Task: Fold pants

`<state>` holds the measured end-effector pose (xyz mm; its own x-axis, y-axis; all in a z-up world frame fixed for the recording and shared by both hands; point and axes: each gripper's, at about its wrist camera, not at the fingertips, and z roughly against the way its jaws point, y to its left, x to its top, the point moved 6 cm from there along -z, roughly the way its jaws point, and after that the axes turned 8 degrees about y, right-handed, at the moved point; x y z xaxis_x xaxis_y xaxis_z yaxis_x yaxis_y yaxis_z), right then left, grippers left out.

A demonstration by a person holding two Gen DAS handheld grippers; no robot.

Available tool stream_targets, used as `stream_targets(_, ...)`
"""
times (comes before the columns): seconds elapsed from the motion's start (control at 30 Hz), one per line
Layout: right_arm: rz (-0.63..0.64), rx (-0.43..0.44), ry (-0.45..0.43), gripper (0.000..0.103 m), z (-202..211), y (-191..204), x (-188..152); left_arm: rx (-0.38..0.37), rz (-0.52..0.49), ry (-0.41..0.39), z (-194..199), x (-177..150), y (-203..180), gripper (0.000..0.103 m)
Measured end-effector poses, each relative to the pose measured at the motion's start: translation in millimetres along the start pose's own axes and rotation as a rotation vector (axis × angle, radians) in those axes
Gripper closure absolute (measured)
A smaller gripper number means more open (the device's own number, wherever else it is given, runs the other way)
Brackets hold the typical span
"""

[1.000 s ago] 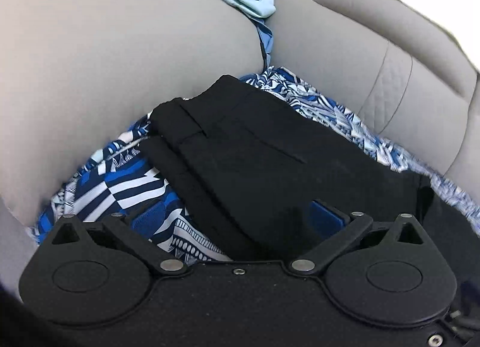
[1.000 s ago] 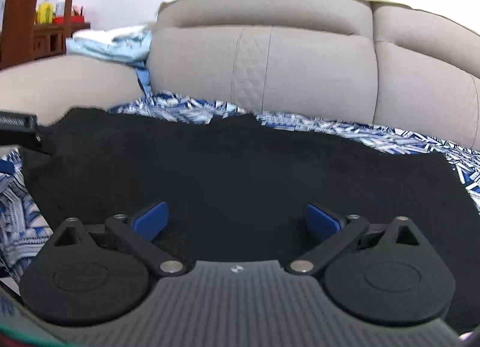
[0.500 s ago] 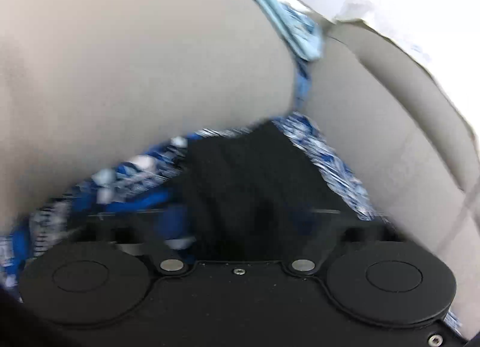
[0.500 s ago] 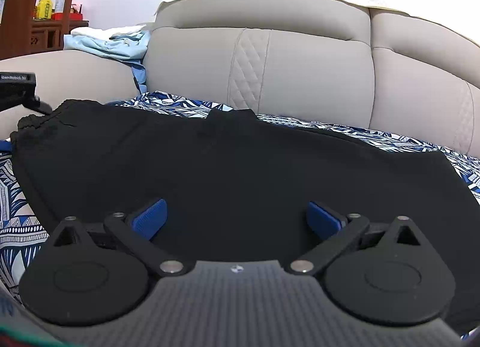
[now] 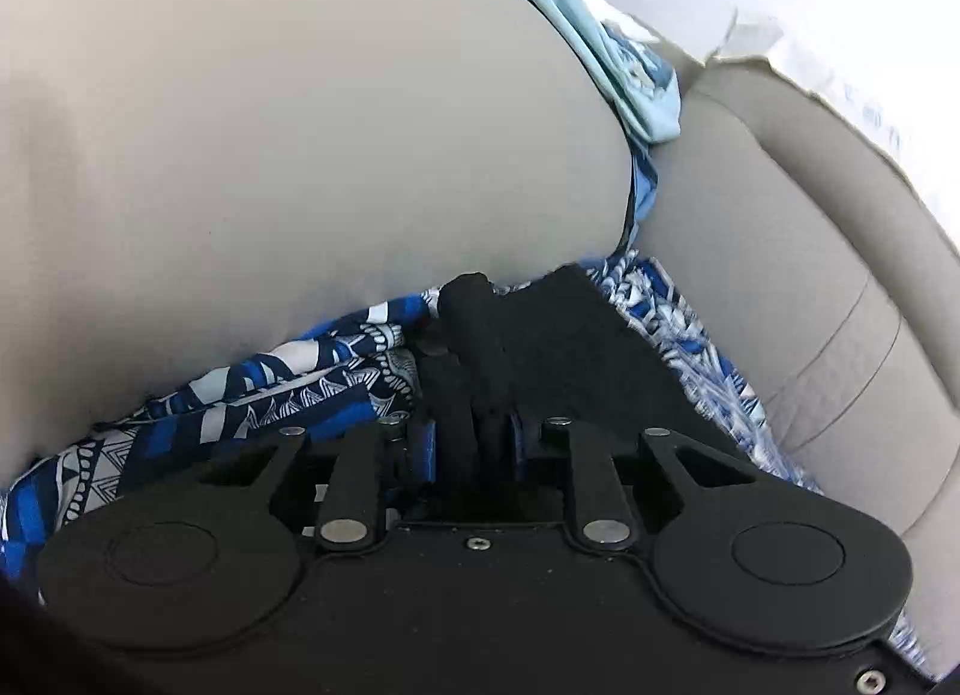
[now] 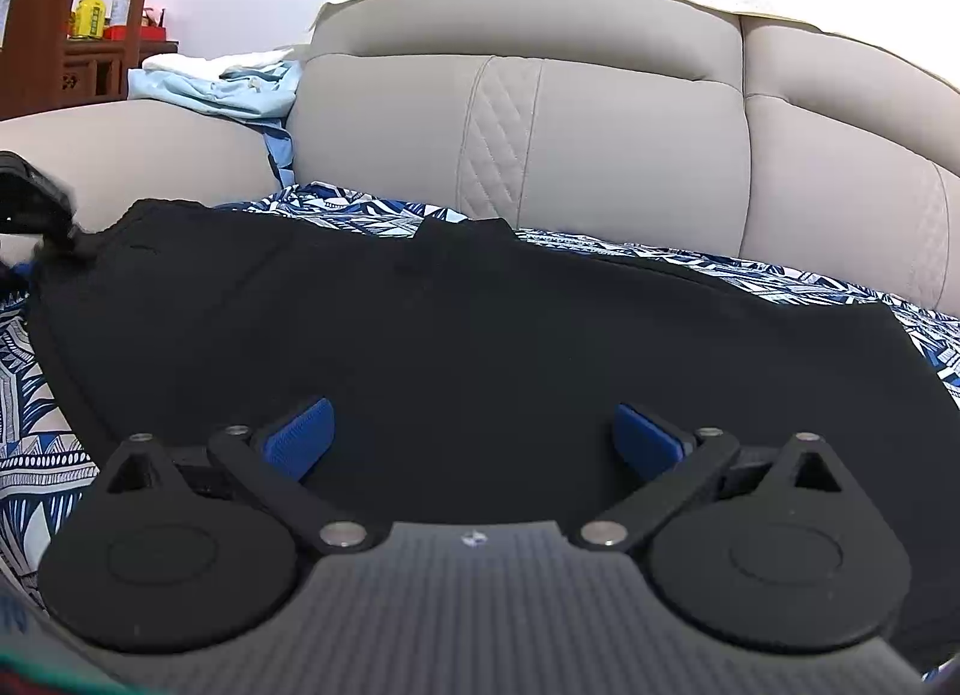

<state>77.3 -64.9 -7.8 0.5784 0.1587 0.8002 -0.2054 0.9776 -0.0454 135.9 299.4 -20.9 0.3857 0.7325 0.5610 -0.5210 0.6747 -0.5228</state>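
Black pants (image 6: 456, 323) lie spread flat on a blue and white patterned sheet (image 6: 36, 425) on a beige sofa. My left gripper (image 5: 474, 443) is shut on the pants' waistband edge (image 5: 540, 347) at the sofa's left end, near the armrest. It shows at the far left of the right wrist view (image 6: 30, 203), pinching that edge. My right gripper (image 6: 474, 431) is open, low over the near edge of the pants, with its blue pads (image 6: 300, 437) wide apart and nothing between them.
The beige armrest (image 5: 270, 155) rises close on the left. A light blue garment (image 6: 222, 89) lies on top of it. The sofa backrest (image 6: 540, 125) stands behind the pants. A wooden shelf with bottles (image 6: 90, 17) stands at the far left.
My left gripper has moved toward the armrest and closed on the pants' waistband edge. The right gripper stays open and the pants now lie lower and flatter before it.
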Motion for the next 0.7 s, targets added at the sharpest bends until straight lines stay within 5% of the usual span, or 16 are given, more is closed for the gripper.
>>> stream_targets(0.2, -0.044, 0.089, 0.098, 0.0, 11, -31, 15, -0.054, -0.136, -0.091, 41, 3, -44, 0.088)
stream_targets(0.37, -0.133, 0.051, 0.137, 0.002, 21, -103, 31, -0.233, -0.329, -0.126, 81, -19, -140, 0.088)
stream_targets(0.57, -0.285, -0.004, 0.16, 0.014, 27, -206, 31, -0.482, -0.638, -0.054, 117, -111, -270, 0.087)
stream_targets(0.7, -0.374, -0.004, 0.163, 0.023, 29, -258, 21, -0.554, -0.818, 0.079, 110, -196, -322, 0.087)
